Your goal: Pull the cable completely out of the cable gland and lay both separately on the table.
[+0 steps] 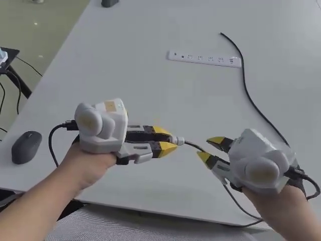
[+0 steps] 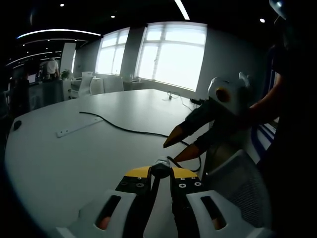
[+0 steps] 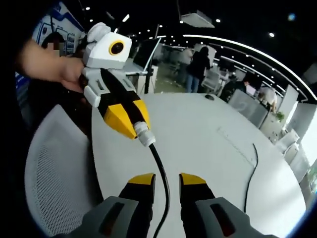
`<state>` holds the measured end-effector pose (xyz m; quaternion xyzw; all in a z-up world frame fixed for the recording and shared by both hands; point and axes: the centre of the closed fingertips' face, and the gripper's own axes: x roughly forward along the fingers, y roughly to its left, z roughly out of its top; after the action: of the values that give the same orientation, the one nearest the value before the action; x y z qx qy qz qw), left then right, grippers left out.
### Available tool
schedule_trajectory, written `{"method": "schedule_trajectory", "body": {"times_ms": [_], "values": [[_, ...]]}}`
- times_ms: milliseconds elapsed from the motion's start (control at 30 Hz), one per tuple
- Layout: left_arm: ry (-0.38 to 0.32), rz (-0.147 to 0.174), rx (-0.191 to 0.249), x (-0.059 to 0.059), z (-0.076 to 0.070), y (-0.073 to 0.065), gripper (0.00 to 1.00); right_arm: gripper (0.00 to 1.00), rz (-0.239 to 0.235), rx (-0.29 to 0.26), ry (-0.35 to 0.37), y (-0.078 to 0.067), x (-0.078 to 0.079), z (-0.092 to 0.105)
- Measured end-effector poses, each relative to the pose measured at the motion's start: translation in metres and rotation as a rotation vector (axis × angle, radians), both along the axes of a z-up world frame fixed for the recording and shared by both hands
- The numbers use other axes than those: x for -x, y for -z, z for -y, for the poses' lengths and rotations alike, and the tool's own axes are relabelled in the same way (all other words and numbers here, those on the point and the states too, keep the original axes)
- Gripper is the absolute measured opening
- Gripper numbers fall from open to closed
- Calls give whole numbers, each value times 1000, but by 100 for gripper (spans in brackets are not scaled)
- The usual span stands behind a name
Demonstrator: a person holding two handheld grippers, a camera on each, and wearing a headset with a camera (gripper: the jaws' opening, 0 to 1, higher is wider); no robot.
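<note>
With left gripper (image 1: pixel 171 141) fingers clenched on the cable gland (image 1: pixel 179 141) and right gripper (image 1: pixel 209 149) fingers released astride the cable (image 3: pixel 161 168), I judge extraction barely begun.

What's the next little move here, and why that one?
Probably close the right tool on the black cable, so it can be pulled free. Its jaws stand open with the cable running between them, untouched. The left tool is already shut on the white cable gland, and the cable is not yet out of it.
</note>
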<state>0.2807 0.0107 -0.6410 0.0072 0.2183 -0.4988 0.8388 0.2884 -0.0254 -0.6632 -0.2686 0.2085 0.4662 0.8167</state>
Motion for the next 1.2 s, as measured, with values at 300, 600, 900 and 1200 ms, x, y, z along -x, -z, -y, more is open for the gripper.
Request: {"method": "schedule_trajectory", "body": {"times_ms": [300,600,900,1200], "values": [[6,5,6,0,3,-3,15,9,72,50,-86,-6,2,-18],[6,4,13,0,4,-2,15,1,108,83,-138,-6,2,-22],[17,-1,10,2,6,-1,15,0,93,71,-134,-4,3,-21],[21,6,14,2,9,-4,15,0,43,13,-71,-4,-1,-16]]}}
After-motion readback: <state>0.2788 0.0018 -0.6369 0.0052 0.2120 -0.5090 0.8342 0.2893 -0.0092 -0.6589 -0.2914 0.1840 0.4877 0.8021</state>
